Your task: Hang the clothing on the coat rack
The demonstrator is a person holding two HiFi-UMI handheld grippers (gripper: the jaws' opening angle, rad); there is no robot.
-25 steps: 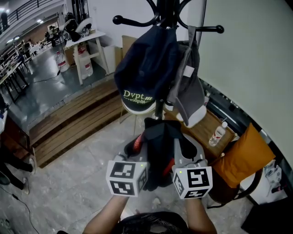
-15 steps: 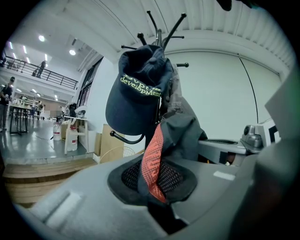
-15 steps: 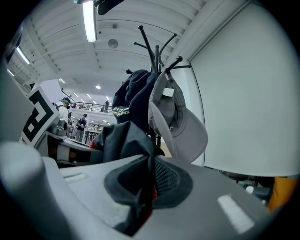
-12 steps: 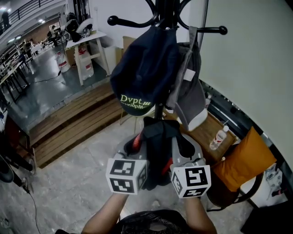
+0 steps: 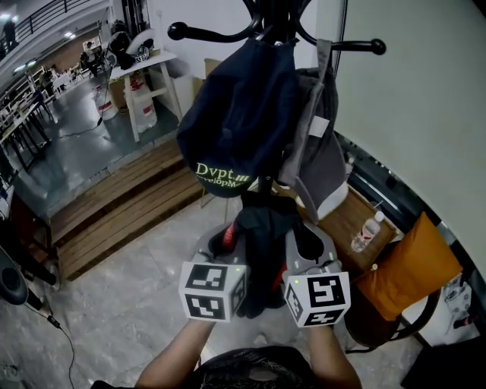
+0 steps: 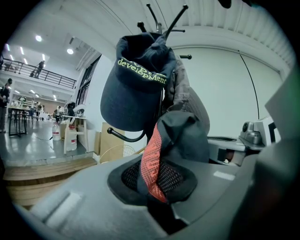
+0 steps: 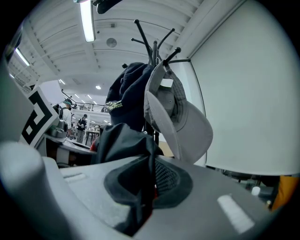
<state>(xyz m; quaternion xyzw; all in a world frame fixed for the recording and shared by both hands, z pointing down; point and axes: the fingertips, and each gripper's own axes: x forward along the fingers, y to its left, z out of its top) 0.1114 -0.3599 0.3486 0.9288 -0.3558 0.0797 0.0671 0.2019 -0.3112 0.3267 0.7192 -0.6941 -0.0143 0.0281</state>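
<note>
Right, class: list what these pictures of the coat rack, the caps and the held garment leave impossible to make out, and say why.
- Top of the coat rack: cut off by the head view's upper edge.
- What kind of clothing the dark garment is: it is bunched between the left hand-held gripper and the right hand-held gripper in every view.
- The rack's foot: hidden in the head view behind that garment and the grippers.
- Label on the bottle: too small in the head view.

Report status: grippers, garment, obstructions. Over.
Left gripper and right gripper both shut on the dark garment. Garment low before the coat rack, not hung. Navy cap and grey cap hang directly ahead.
</note>
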